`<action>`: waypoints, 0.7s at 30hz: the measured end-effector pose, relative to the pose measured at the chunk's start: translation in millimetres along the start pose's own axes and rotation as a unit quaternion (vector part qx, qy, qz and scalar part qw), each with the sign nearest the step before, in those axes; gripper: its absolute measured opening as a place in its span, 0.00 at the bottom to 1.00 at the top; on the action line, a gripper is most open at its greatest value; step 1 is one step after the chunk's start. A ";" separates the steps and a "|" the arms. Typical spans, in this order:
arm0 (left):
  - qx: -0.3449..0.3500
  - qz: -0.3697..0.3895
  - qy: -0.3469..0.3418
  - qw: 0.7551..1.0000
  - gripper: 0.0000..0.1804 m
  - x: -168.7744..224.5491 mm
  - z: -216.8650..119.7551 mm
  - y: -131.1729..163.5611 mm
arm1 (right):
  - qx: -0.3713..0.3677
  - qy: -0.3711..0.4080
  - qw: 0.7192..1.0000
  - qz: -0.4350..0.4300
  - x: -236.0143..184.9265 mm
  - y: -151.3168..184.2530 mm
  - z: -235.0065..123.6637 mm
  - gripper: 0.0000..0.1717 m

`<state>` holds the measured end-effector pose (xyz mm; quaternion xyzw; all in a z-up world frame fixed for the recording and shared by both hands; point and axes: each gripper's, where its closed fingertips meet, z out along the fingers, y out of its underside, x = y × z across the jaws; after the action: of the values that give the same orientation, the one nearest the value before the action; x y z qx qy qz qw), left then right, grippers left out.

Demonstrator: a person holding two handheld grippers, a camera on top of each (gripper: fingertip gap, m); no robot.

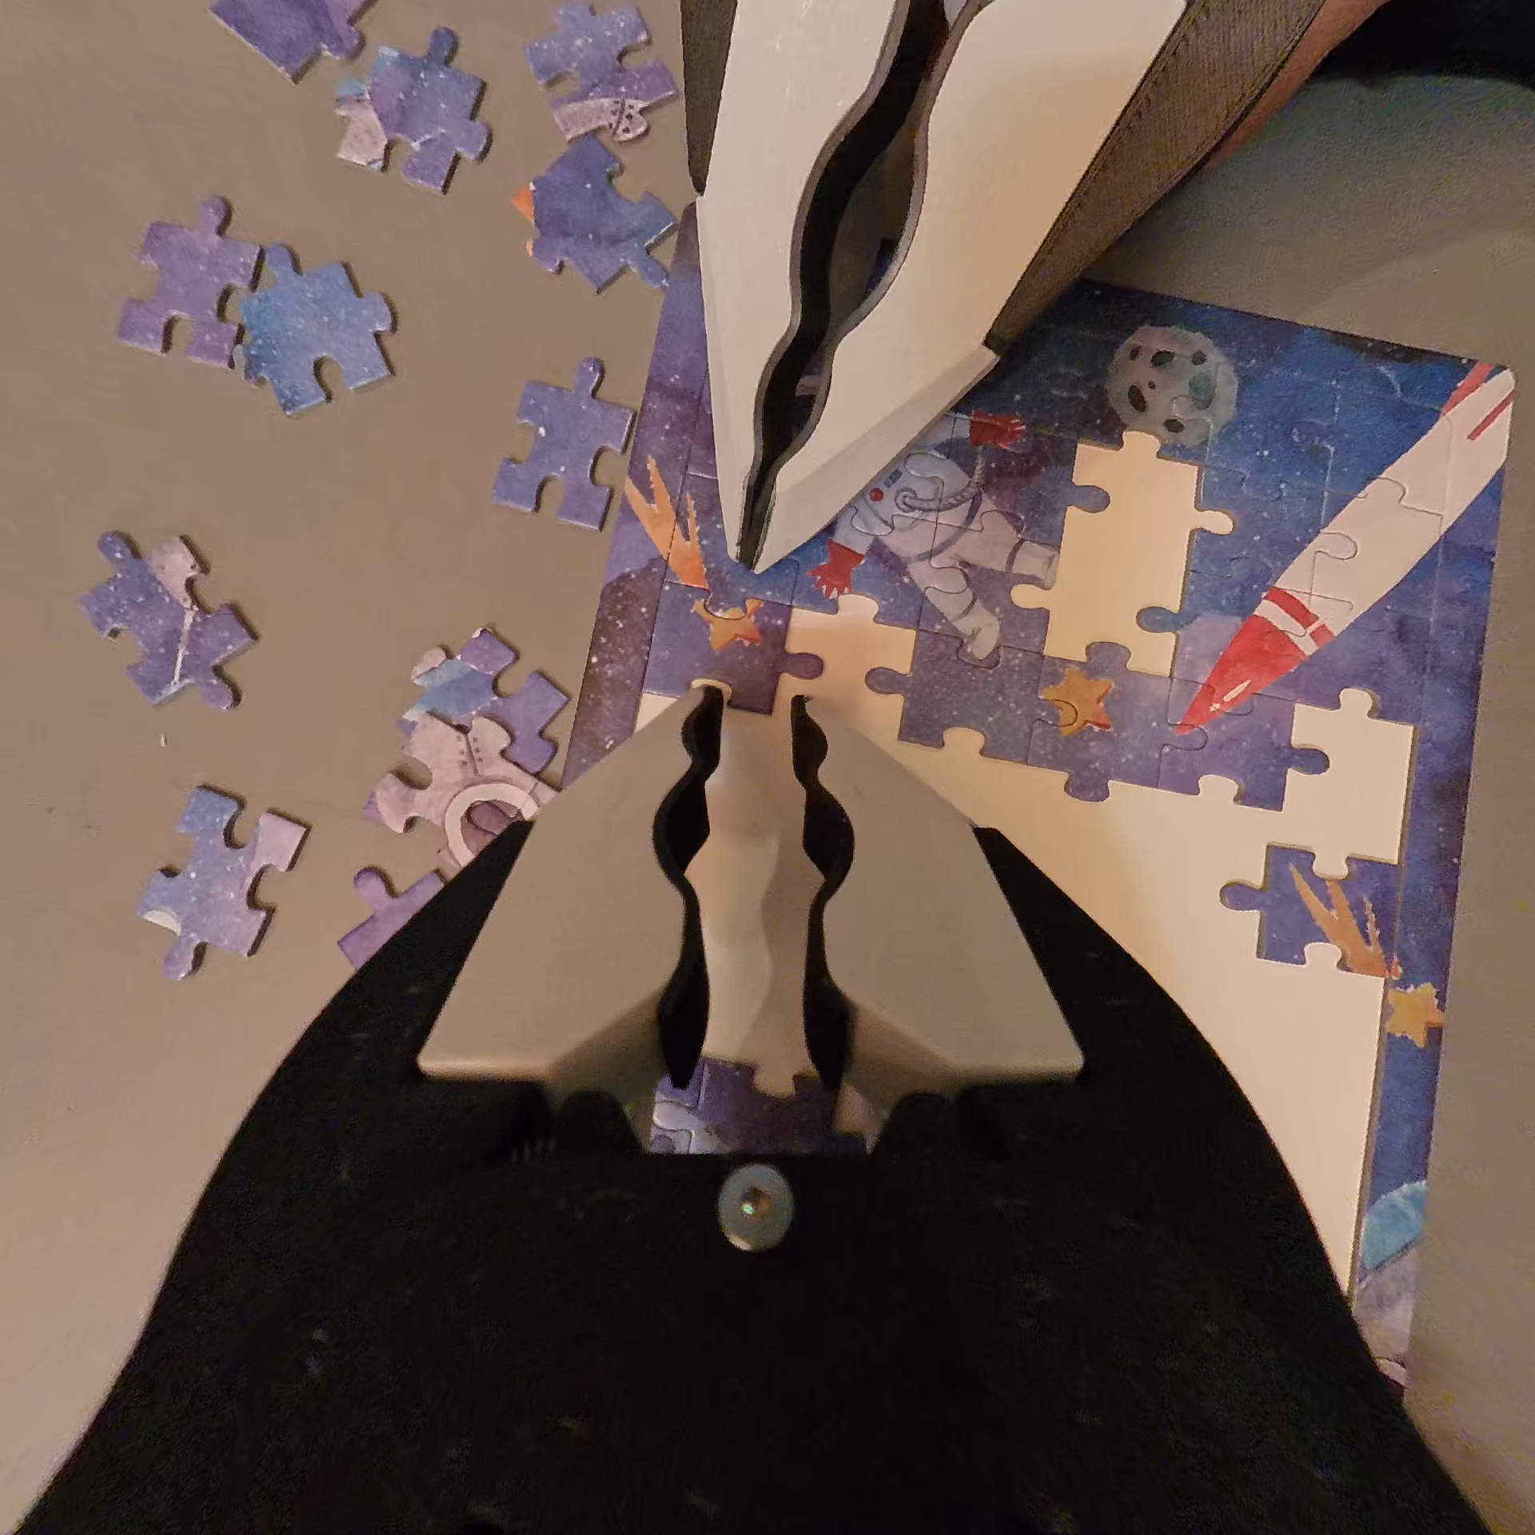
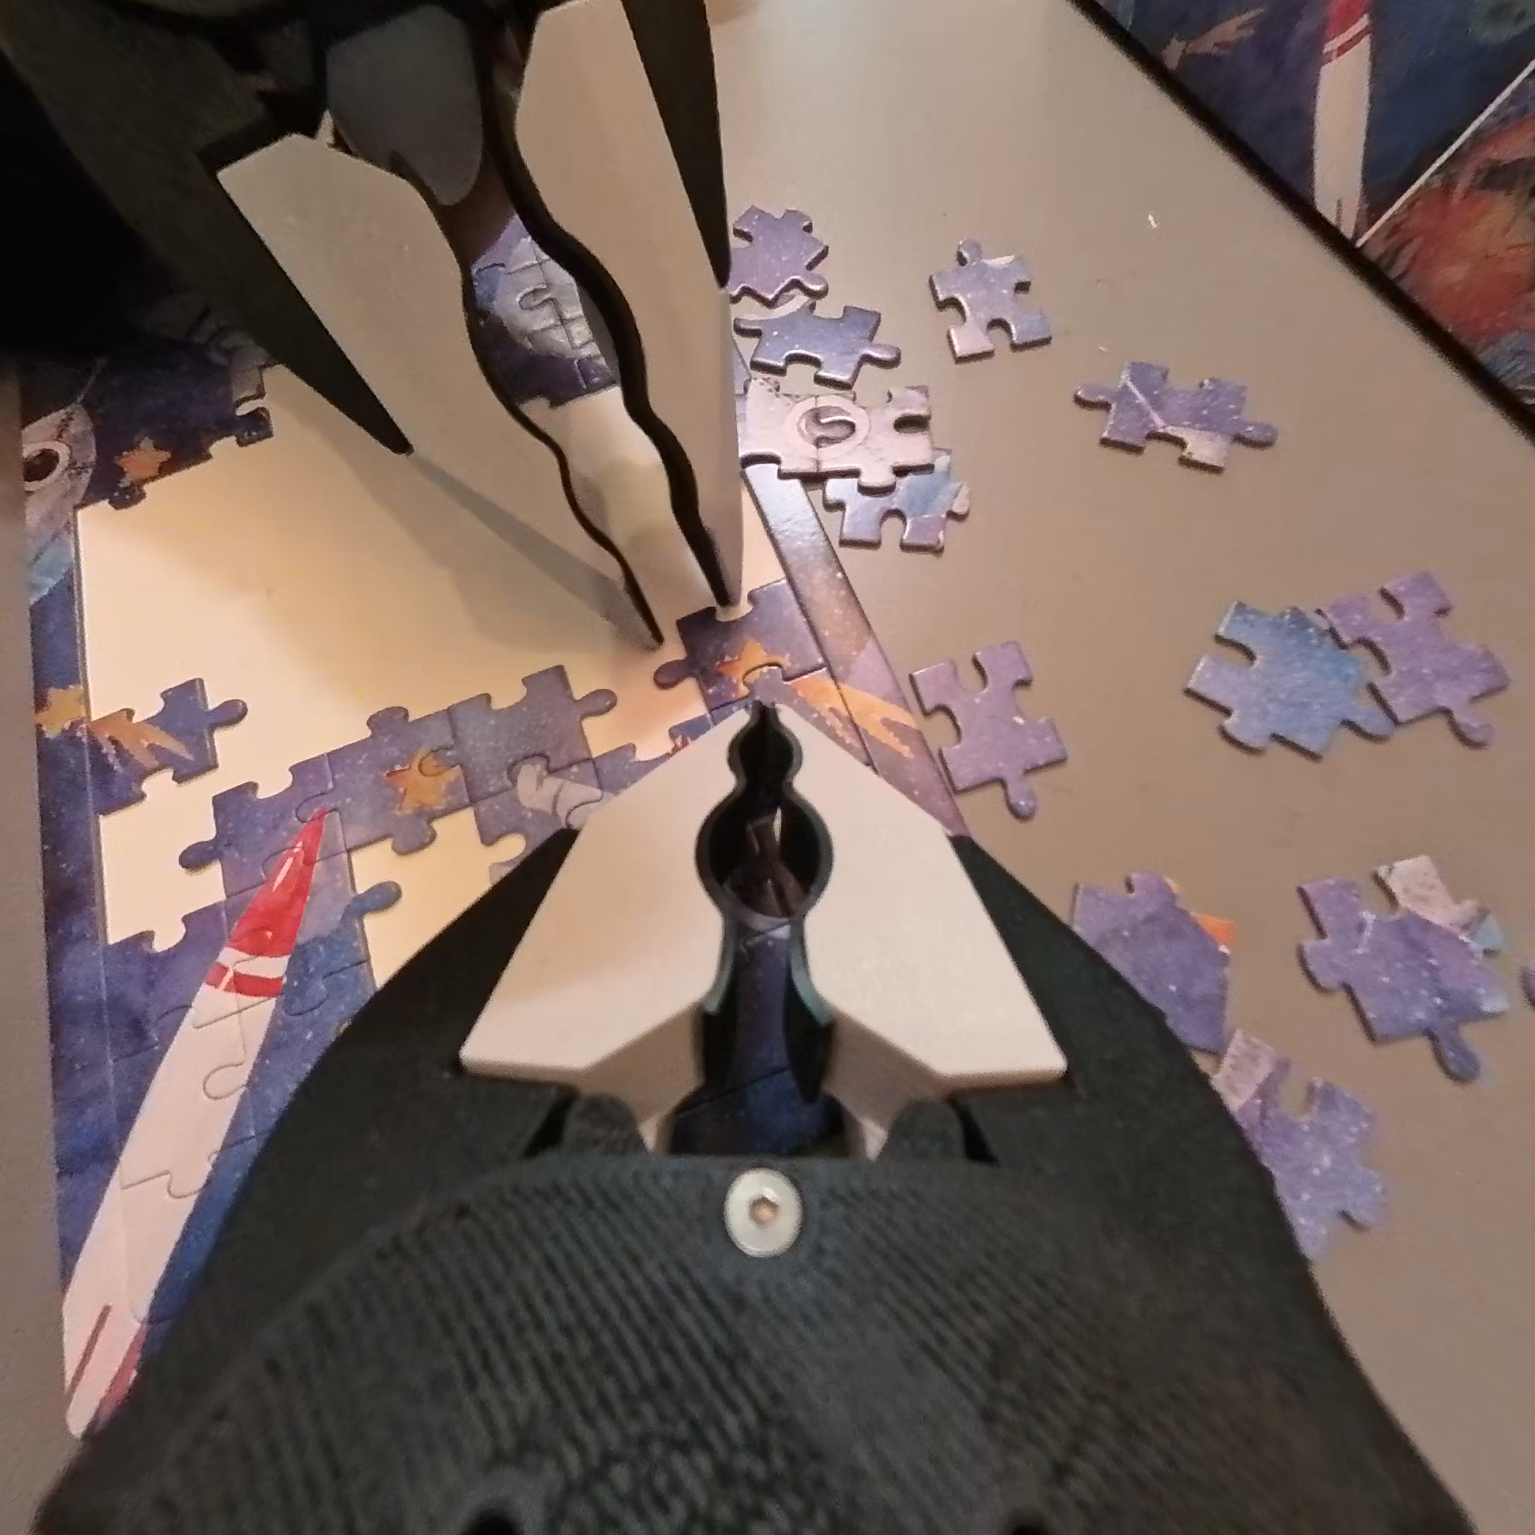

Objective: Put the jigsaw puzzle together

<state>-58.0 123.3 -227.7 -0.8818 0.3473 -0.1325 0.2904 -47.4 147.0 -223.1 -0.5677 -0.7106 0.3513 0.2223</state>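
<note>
The left tongs (image 1: 752, 702) stand a little apart and grip nothing; their tips rest at the near edge of a purple piece (image 1: 723, 644) with an orange star, seated in the puzzle tray (image 1: 1404, 1105) by its left border. One tip sits at the notch in that piece's edge, the other just beside it on bare cream board. Across the same piece, at twelve o'clock, the right tongs (image 1: 747, 556) come down closed, pads together on nothing, tips on the neighbouring piece with the orange streak. The two sets of tongs face each other over the star piece and crowd that corner of the tray.

From two to four o'clock in the left view the tray holds a joined band: an astronaut (image 1: 955, 532), a grey moon (image 1: 1163, 386), a red and white rocket (image 1: 1329, 606), a second star (image 1: 1076, 698), with cream gaps between. A lone piece (image 1: 1321, 909) sits near the right border.

From seven to eleven o'clock, loose pieces (image 1: 311, 340) lie scattered on the grey desk (image 1: 125, 1080), one with a pale ring (image 1: 465, 789) touching the tray's edge. In the right view a box lid (image 2: 1412, 108) lies at one o'clock.
</note>
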 end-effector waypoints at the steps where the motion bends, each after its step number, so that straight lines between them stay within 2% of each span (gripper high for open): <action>1: 0.001 -0.002 0.001 1.000 0.08 -0.1 0.0 -0.3 | 0.000 0.000 1.000 0.000 0.0 0.0 -0.1 0.00; 21: 0.011 0.000 -0.002 1.000 0.05 -0.4 2.3 -2.8 | -0.001 0.001 1.000 -0.003 0.1 -0.1 -0.1 0.00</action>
<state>-55.8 126.3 -227.9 -0.8789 0.3453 -0.1340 0.3005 -47.4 147.1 -223.0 -0.5662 -0.7121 0.3496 0.2238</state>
